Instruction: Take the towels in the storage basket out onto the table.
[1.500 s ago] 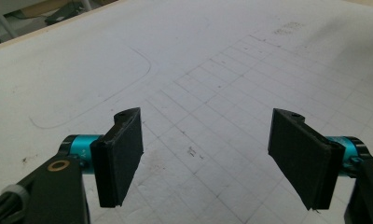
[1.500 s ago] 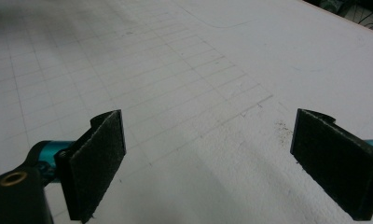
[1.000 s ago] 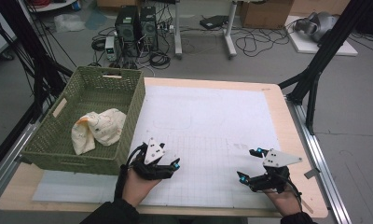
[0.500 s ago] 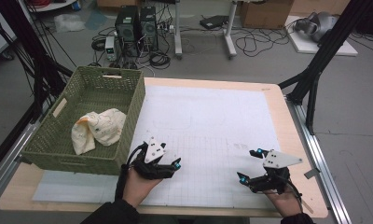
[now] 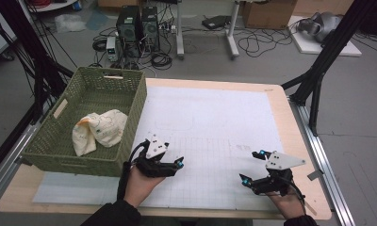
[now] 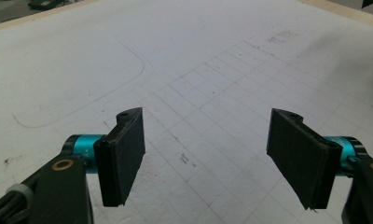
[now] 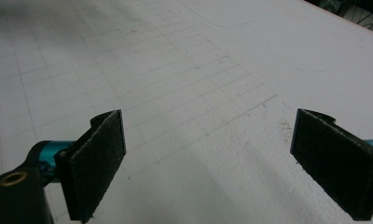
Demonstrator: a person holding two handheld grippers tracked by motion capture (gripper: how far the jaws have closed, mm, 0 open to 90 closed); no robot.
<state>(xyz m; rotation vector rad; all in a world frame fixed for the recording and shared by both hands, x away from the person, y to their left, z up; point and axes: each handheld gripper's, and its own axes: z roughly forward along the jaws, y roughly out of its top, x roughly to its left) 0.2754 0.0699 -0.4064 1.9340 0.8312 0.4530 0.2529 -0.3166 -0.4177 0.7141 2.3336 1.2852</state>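
Nothing much has moved since a second ago: my left gripper (image 5: pixel 164 157) and right gripper (image 5: pixel 253 165) hover wide open, holding nothing, low in frame, so I'd reach left for the cloth (image 5: pixel 98 130) in the basket (image 5: pixel 130 110) at middle left, gripping a thick fold.

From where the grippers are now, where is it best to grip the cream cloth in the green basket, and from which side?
Probably from above, with the left gripper, which is open and nearest. The cloth lies crumpled low inside the basket, whose tall walls block any sideways approach. Pinch the raised fold at the top of the bundle.
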